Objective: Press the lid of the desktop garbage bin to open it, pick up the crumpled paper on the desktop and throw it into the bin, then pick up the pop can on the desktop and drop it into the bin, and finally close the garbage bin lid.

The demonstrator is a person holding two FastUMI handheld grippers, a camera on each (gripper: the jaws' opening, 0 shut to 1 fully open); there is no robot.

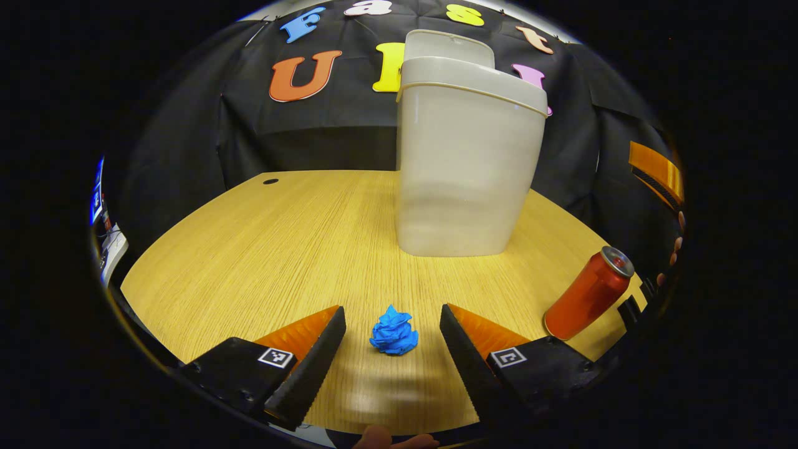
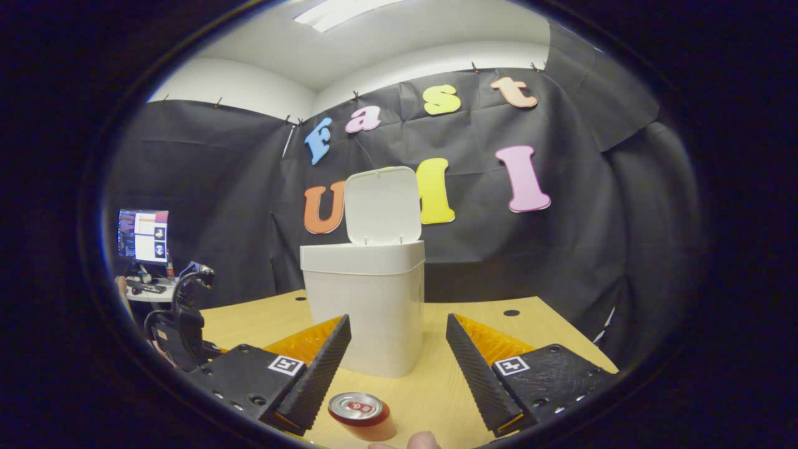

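Observation:
The white desktop bin (image 1: 464, 162) stands on the wooden table (image 1: 262, 249) with its lid (image 1: 446, 47) raised upright; the right gripper view has the bin (image 2: 368, 305) and lid (image 2: 381, 206) straight ahead. A crumpled blue paper (image 1: 394, 332) lies on the table between the fingers of my left gripper (image 1: 393, 324), which is open and not touching it. A red pop can (image 1: 589, 293) stands to the right of that. My right gripper (image 2: 398, 333) is open, held above the table, with the pop can (image 2: 361, 415) just below and in front of it.
Black cloth walls close the booth behind and beside the table. The other hand-held gripper (image 2: 181, 318) shows at the left of the right gripper view, with a monitor (image 2: 143, 235) on a side desk behind it. Fingers of a hand (image 1: 676, 243) show at the right edge.

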